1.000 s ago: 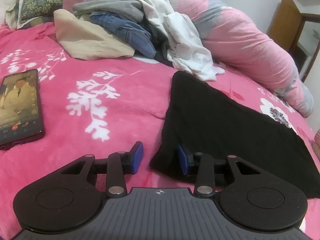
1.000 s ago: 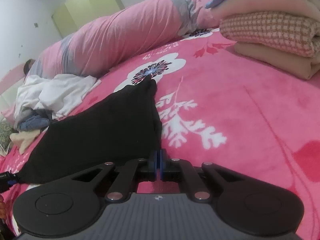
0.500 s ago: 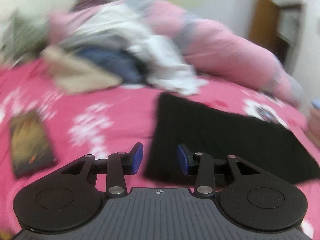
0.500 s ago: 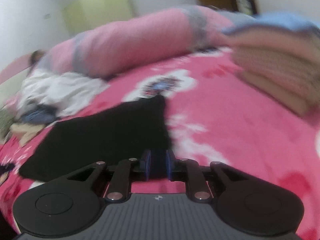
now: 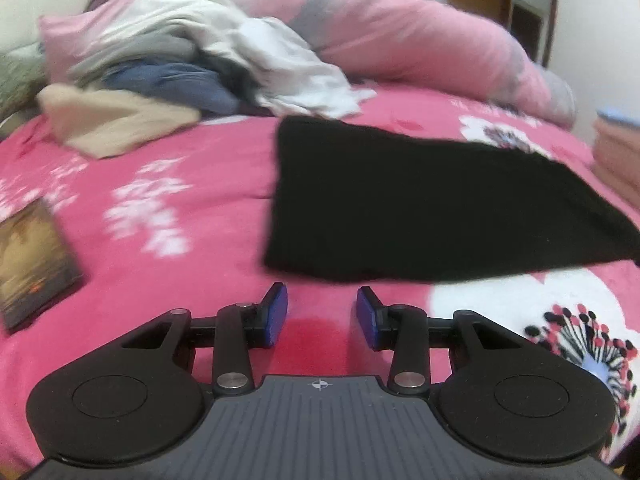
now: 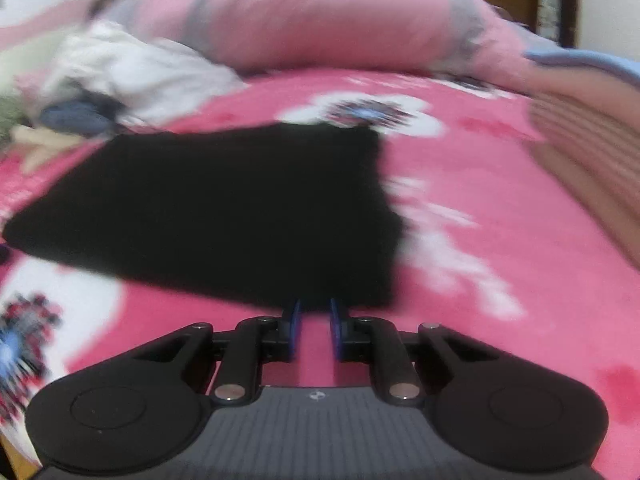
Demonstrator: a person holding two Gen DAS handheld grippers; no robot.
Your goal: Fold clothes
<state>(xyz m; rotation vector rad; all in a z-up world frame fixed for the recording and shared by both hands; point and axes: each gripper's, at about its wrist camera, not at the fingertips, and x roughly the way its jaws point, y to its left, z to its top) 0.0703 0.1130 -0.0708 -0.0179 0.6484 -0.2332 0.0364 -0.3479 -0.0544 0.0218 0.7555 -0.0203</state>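
A folded black garment (image 5: 420, 208) lies flat on the pink flowered blanket (image 5: 200, 168). My left gripper (image 5: 322, 304) is open, just short of the garment's near left corner, with only blanket between its blue pads. In the right wrist view, which is blurred, the same black garment (image 6: 220, 208) spreads to the left. My right gripper (image 6: 314, 312) sits at its near right corner with its jaws a little apart, and only pink blanket shows between them.
A heap of unfolded clothes (image 5: 192, 60), white, blue and beige, lies at the far left. A phone (image 5: 32, 260) rests on the blanket at the left. A rolled pink duvet (image 5: 400, 32) runs along the back. Folded blankets (image 6: 592, 152) are stacked at the right.
Both grippers drew back from the black garment and rolled. The right gripper went from shut to slightly open. The garment's corner no longer lies between the left gripper's pads.
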